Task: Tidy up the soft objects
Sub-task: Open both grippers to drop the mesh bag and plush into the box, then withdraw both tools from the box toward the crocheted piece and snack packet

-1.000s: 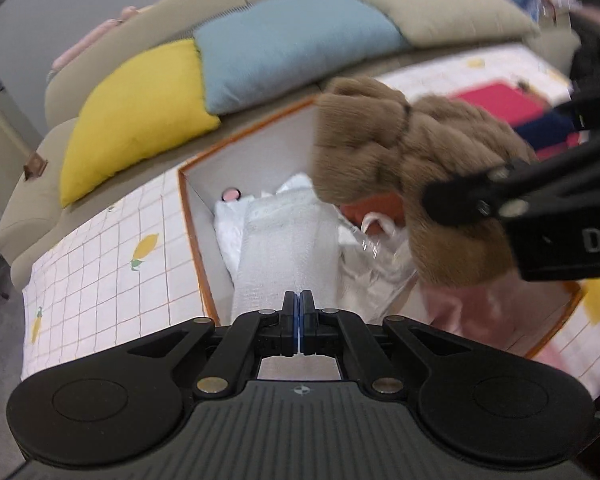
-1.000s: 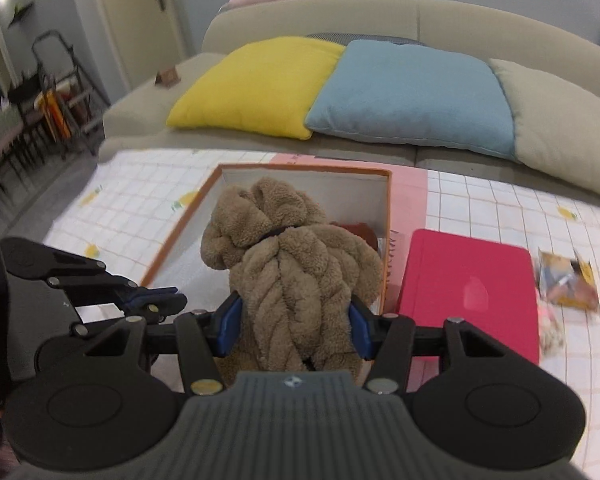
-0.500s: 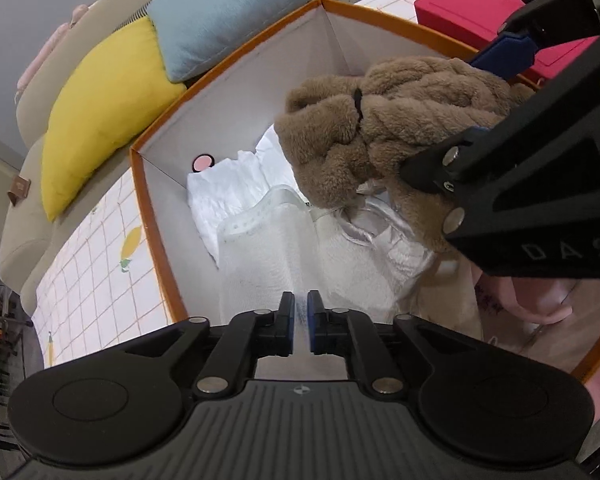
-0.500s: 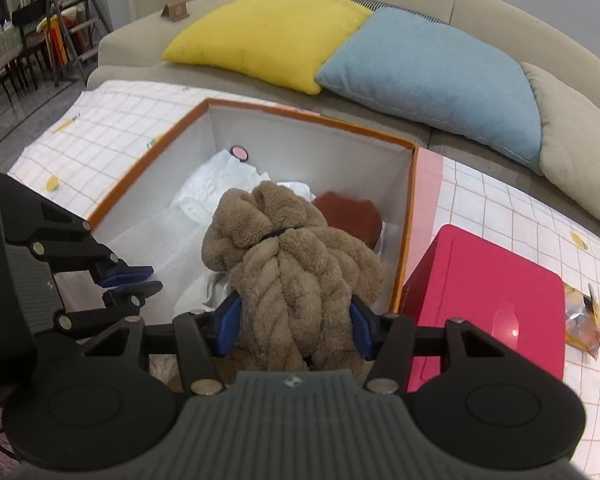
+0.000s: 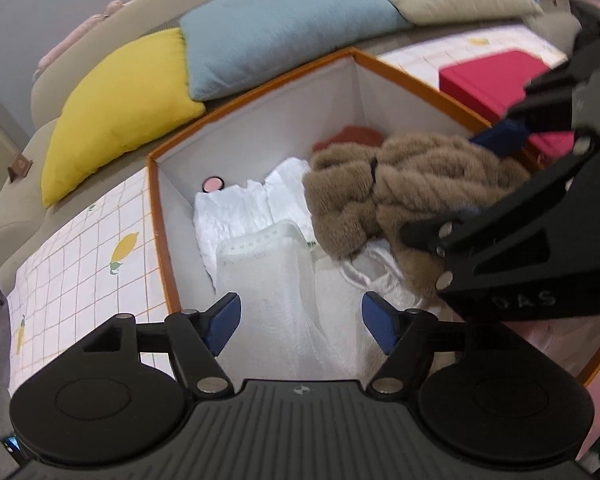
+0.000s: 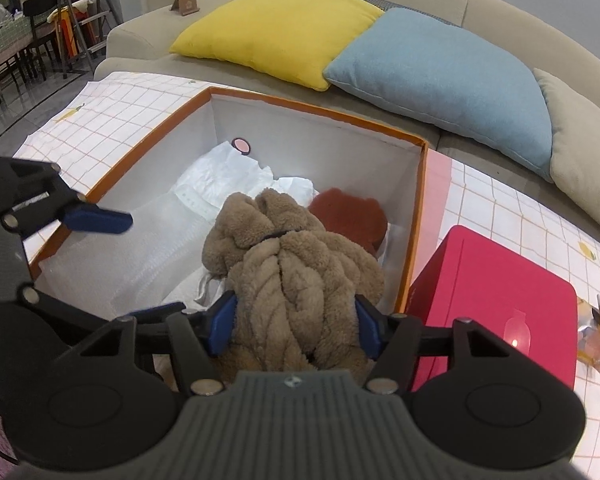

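An orange-rimmed white box (image 5: pixel 260 128) (image 6: pixel 324 136) holds white cloths (image 5: pixel 260 264) (image 6: pixel 220 184) and a rust-red soft item (image 6: pixel 352 216) (image 5: pixel 352 136). My right gripper (image 6: pixel 296 324) is shut on a brown fluffy twisted bundle (image 6: pixel 296 264) (image 5: pixel 400 184) and holds it inside the box, over the white cloths. My left gripper (image 5: pixel 300 316) is open and empty, its blue pads either side of a white towel at the box's near-left end. It shows at the left of the right wrist view (image 6: pixel 96 216).
A red box (image 6: pixel 496 300) (image 5: pixel 500 80) stands right of the orange box on a lemon-print cloth (image 5: pixel 80 248). A snack packet (image 6: pixel 592 340) lies further right. Behind is a sofa with yellow (image 6: pixel 276 32), blue (image 6: pixel 440 68) and beige (image 6: pixel 580 140) cushions.
My left gripper has gone from shut to wide open above the white towel. My right gripper has lowered the brown bundle from above the box down into it.
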`<state>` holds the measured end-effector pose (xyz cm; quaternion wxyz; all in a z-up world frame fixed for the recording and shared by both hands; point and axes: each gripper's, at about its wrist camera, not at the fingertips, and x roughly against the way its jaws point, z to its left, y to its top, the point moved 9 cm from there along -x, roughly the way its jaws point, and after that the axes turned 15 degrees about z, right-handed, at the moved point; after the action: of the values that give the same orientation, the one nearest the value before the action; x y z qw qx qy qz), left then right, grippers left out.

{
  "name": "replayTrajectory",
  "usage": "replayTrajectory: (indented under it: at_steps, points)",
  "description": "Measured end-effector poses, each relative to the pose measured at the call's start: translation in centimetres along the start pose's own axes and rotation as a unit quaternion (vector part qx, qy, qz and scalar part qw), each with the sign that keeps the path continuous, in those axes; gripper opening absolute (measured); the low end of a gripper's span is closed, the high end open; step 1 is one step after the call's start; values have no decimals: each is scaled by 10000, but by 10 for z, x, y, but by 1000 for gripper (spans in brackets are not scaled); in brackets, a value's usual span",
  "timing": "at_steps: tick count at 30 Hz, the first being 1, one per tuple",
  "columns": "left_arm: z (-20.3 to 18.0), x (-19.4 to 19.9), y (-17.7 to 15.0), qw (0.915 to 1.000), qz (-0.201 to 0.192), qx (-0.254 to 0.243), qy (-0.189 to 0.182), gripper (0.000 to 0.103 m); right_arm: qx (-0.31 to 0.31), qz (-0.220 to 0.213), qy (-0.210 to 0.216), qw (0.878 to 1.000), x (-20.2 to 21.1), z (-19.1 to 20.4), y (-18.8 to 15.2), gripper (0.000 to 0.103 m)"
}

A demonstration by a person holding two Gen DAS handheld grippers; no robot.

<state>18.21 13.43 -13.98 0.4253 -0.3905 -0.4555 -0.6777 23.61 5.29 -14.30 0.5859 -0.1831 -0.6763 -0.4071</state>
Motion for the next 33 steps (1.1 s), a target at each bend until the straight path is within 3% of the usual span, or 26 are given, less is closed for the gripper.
replayTrajectory:
  at_steps: [9,12,19,26,33]
  points:
    - [-3,3,0,9997,-236,35,69,88,30,-6,265,9996,0,-3,0,64]
    - [-1,13,-1,9988,-445,202,-16,88,-48,-64,412,9991,7,-5,0,72]
    - [8,40,2,9942,-897,588,-15,89,-367,-281,582,9972,34,-15,5,78]
    - [7,67,0,9854,-1376,940,-347,89,-809,-674,541,9930,70,-33,-8,83]
    - [-16,94,3,9740,-1711,1113,-978,89,-1227,-1096,314,9859,101,-55,-43,83]
